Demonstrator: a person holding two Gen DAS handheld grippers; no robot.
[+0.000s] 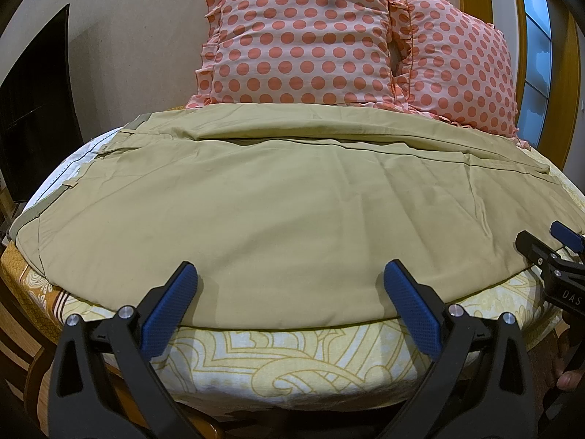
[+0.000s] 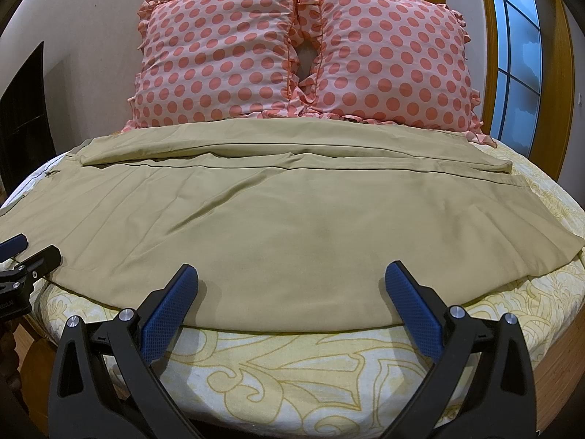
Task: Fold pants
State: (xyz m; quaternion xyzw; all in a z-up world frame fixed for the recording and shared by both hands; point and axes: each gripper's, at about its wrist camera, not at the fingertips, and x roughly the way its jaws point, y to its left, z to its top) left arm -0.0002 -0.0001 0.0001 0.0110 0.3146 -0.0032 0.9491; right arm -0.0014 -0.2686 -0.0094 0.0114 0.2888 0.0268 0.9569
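1. Blue-padded fingers (image 1: 170, 309) of the left gripper (image 1: 290, 307) stand spread wide and hold nothing; the right gripper (image 2: 290, 307) is likewise spread and empty.
2. Just beyond both sets of fingertips lies the near edge of the khaki pants (image 1: 285, 219), which are spread flat across the bed (image 1: 292, 358) on a yellow patterned sheet, waistband to the left and leg hems to the right.
3. Both pairs of tips hover over the near hem line, one pad on either side of a stretch of fabric (whether any pad touches the cloth cannot be told).
4. Farther back, the second leg lies alongside the first, its far side reaching the two polka-dot pillows (image 2: 299, 51).
5. My judgement of the cloth: thin, soft and light, with shallow creases, so it will sag and drape when lifted rather than hold shape.
6. Best hold, I judge, is a pinch on the near edge at two well-separated spots, one per gripper, so the fold carries over evenly.
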